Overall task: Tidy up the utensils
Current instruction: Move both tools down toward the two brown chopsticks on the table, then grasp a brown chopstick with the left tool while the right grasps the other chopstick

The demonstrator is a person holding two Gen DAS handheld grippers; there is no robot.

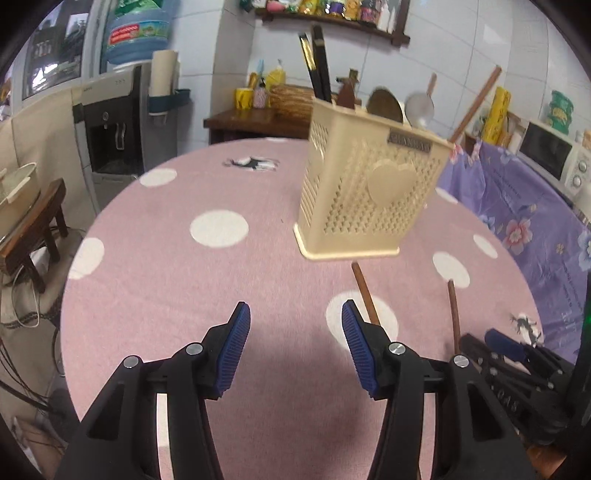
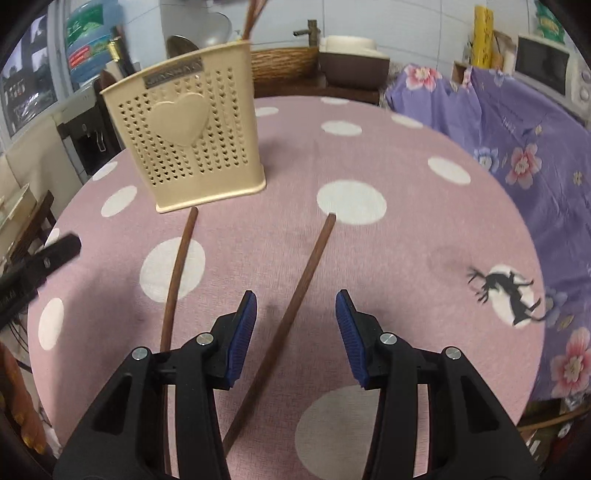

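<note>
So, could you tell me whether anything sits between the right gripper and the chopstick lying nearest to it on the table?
Nothing visible does. The right gripper has its jaws open, with the nearer chopstick running up between them on the pink cloth. The second chopstick lies off to its left, and the beige holder stands beyond both, upright.

Utensil holder (image 2: 192,136) ahead; chopsticks (image 2: 291,314) underneath.

We see a white tiled wall (image 1: 424,66), a water dispenser (image 1: 110,122) at the left, a wooden shelf (image 1: 332,22), and a microwave (image 1: 554,155) at the right.
</note>
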